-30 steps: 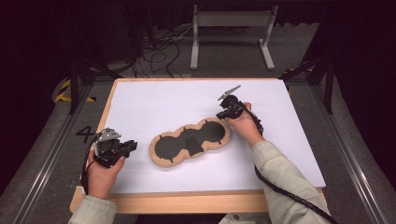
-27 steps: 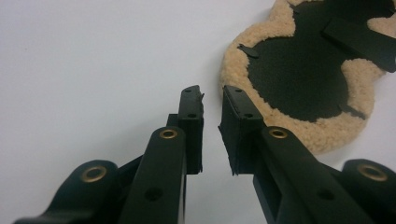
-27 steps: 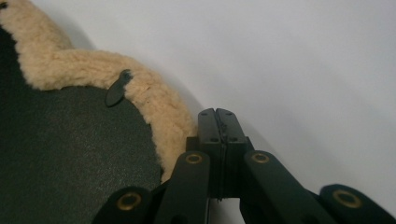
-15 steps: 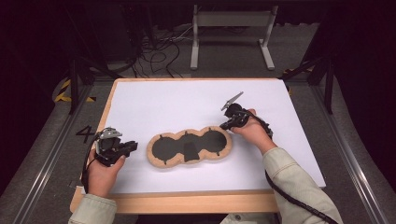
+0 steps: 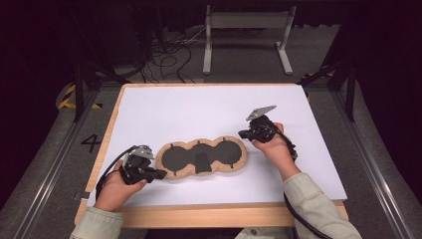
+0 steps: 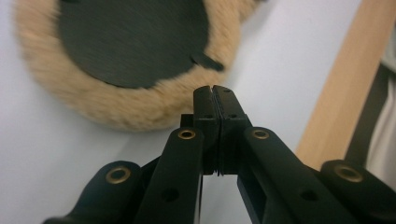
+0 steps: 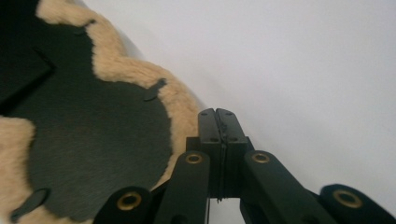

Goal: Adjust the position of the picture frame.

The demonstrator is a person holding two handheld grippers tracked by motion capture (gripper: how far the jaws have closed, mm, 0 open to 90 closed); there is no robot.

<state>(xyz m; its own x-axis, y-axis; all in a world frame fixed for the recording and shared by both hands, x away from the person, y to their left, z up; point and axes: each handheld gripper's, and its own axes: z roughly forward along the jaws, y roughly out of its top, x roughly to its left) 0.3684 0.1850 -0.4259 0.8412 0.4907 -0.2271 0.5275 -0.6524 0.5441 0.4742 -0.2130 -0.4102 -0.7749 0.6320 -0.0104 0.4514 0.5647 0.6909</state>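
Fleece-edged mat (image 5: pixel 202 157): three-lobed shape, tan fluffy rim, dark flat centre with three joined round fields. Lies flat on white sheet (image 5: pixel 199 109) of bench, long axis running left-right, in near-middle part. Small dark tabs cut across rim at several points. Dark flap-like piece near middle lobe, nature unclear. Left lobe just beside left tongs (image 5: pixel 160 174); right lobe just beside right tongs (image 5: pixel 242 134). Rim blurred in left gripper view.
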